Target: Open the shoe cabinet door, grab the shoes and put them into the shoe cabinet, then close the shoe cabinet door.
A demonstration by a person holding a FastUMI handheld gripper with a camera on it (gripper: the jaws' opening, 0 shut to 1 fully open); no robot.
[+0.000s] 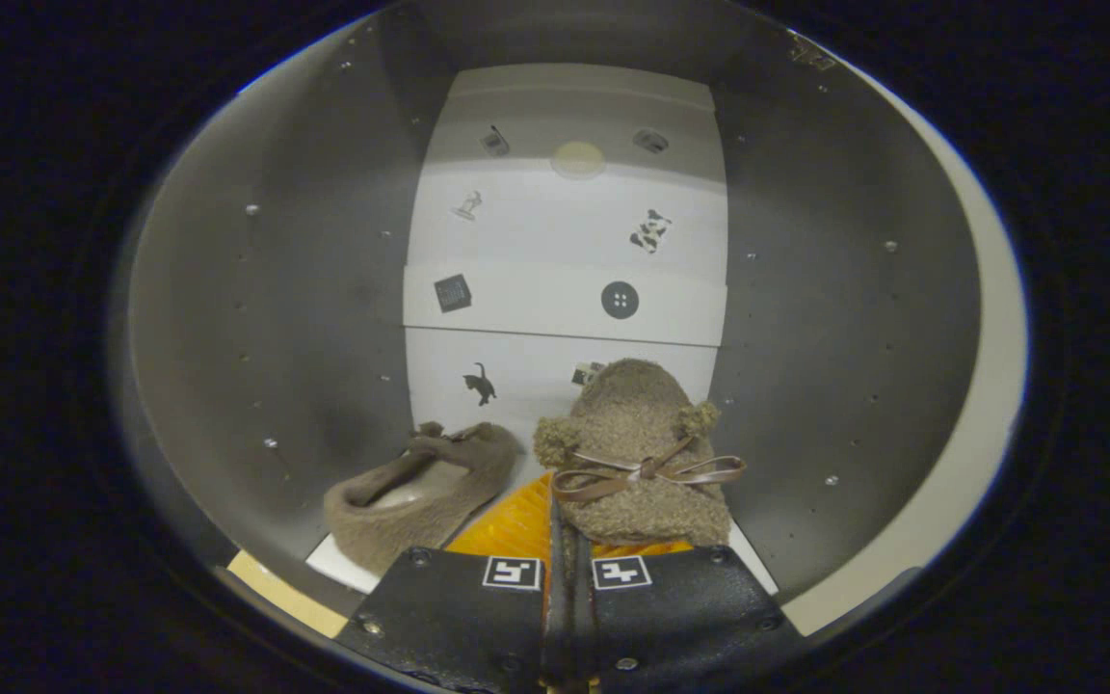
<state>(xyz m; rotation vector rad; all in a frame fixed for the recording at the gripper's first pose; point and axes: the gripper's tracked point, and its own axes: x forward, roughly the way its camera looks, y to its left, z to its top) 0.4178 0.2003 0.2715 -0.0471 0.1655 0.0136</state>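
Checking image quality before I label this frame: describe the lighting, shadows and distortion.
Gripper view: the cabinet's back panel is brightly lit, while the grey side walls fall into shadow; the fisheye bends those walls outward; the tool is dim, its fingers shut on the right fuzzy slipper; the left slipper lies partly shaded but sharp.

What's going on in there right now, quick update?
Gripper shut on fuzzy slipper, held inside the open shoe cabinet. Second slipper already lying inside, just left of it. Nothing blocking.
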